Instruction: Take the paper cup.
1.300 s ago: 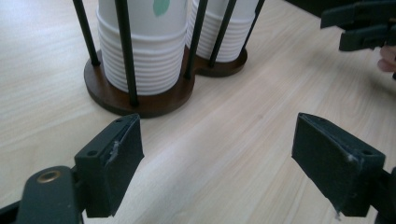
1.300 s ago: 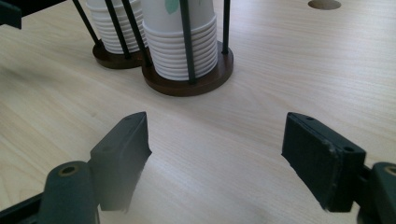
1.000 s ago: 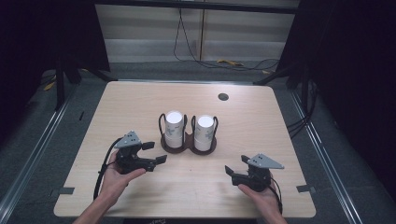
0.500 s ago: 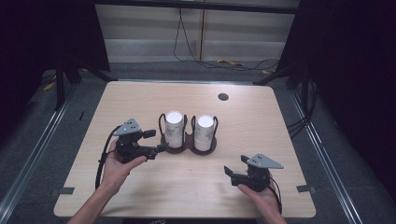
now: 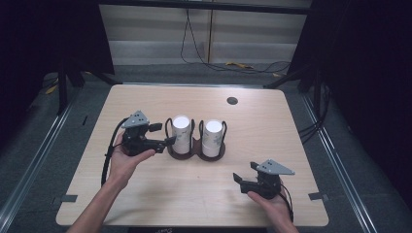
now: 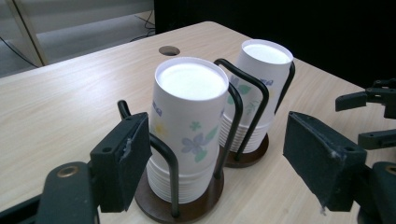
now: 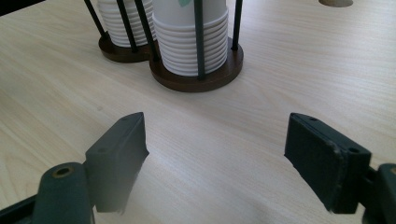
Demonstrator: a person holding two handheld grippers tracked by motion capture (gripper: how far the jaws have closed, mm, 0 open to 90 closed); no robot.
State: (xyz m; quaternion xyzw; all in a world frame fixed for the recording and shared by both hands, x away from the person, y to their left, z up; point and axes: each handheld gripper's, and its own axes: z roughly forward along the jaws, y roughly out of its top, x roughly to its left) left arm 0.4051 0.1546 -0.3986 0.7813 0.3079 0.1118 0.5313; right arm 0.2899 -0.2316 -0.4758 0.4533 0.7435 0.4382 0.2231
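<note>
Two stacks of upturned paper cups stand side by side in a double wire holder (image 5: 196, 151) on a dark wooden base, near the middle of the table (image 5: 272, 145), slightly toward its far edge. Left stack (image 5: 181, 134); right stack (image 5: 213, 138). High view: left gripper (image 5: 163, 135) is raised just beside the left stack, jaws apart, one tip at the holder's wire loop; whether it touches cannot be told from above. Left gripper view adds the detail: floral print on the cups, ribbed rims nested low in each stack, and both black pads (image 6: 122, 167) standing clear of the near stack, nothing clamped; its jaws have just been narrowing a little. Right gripper (image 5: 238, 181) rests low near the table's near right corner, well apart from the holder; right gripper view shows its pads (image 7: 116, 158) wide with bare tabletop between them, having just spread somewhat. One round hole (image 5: 232, 101) toward the far edge. Count: two stacks, one holder, two grippers, one hole.
</note>
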